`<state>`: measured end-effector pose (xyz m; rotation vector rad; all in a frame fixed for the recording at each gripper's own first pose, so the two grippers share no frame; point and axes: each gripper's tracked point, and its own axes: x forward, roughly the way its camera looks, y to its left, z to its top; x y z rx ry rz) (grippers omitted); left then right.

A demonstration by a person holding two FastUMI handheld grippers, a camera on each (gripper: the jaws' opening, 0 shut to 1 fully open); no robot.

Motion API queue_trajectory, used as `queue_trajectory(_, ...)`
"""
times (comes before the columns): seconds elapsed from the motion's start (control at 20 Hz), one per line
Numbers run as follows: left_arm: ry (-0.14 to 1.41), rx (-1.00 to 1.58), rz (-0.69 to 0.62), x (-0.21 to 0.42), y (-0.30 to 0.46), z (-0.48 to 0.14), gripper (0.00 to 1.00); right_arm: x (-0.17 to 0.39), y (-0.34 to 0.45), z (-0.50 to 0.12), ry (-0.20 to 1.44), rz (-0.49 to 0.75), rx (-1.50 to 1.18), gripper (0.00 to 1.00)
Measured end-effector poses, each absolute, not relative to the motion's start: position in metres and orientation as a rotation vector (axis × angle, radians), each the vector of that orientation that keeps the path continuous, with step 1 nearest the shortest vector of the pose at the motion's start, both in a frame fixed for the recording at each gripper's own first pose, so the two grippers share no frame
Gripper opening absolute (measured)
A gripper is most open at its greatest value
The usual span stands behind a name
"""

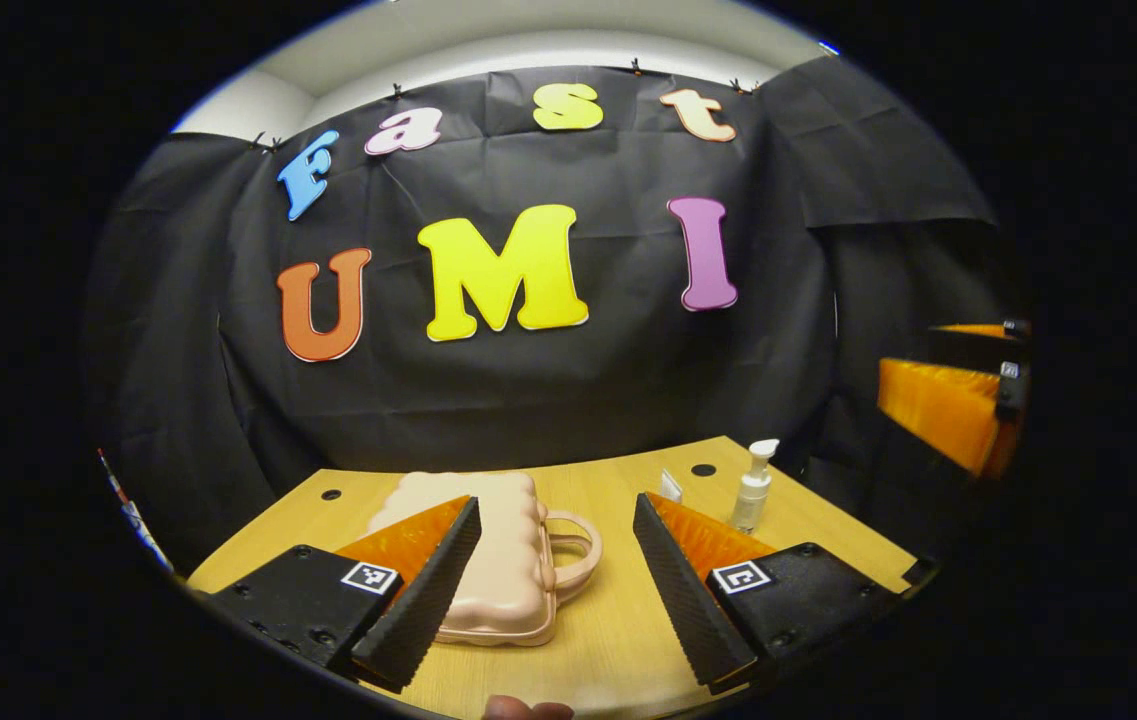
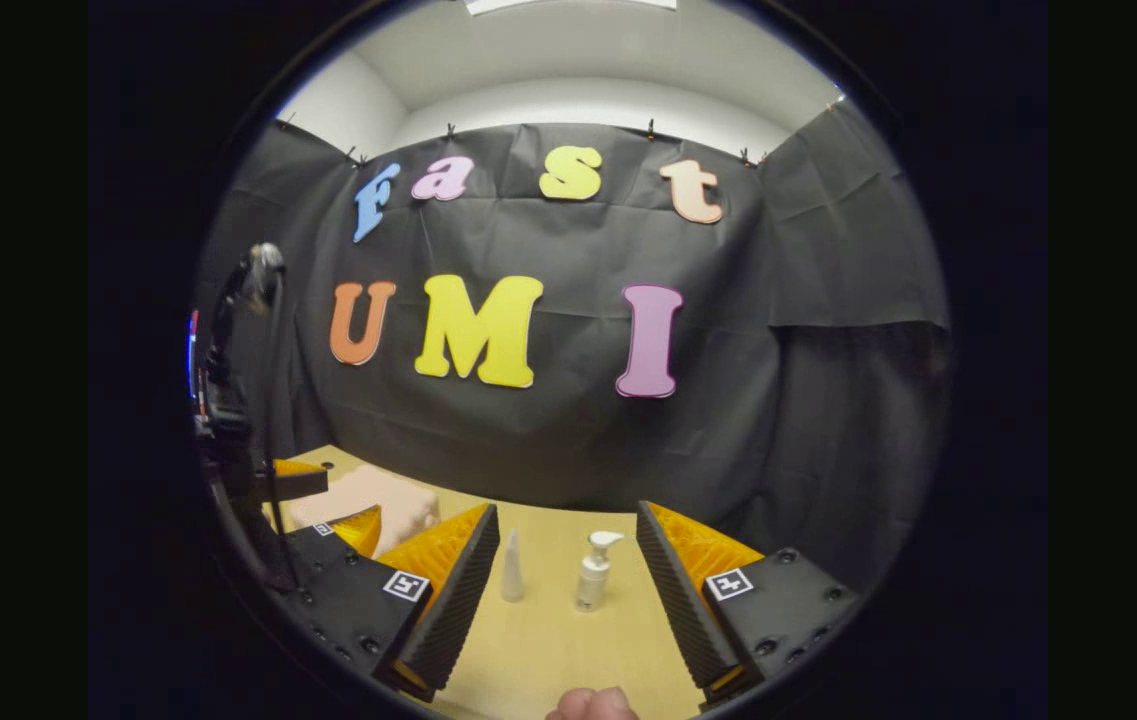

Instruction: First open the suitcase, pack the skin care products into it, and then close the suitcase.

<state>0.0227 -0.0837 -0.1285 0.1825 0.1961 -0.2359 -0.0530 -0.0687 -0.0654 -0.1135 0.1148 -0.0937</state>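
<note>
On the smooth wooden table [image 1: 618, 640], a closed suitcase [image 1: 503, 570] of glossy pink plastic with a scalloped edge and a looped handle lay flat, framed by the left gripper [image 1: 556, 575], whose ridged, wedge-shaped jaws were spread wide above it. The right gripper [image 2: 568, 590] likewise gaped empty, facing a white pump bottle [image 2: 592, 572] and a slim, tapered white tube [image 2: 512, 568] standing upright near each other.
</note>
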Motion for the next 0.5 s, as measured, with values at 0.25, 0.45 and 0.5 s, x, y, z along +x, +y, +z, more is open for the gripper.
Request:
queue_trajectory(0.25, 0.255, 0.415, -0.296, 0.057, -0.102, -0.177, 0.96, -0.044, -0.112, -0.081, 0.140, -0.153, -0.110, 0.81)
queue_trajectory(0.45, 0.301, 0.595, -0.343, 0.069, -0.116, -0.217, 0.96, -0.036, -0.141, -0.094, 0.160, -0.177, -0.089, 0.82)
queue_trajectory(0.5, 0.318, 0.640, -0.340, 0.074, -0.116, -0.226, 0.99, -0.034, -0.148, -0.096, 0.161, -0.183, -0.079, 0.82)
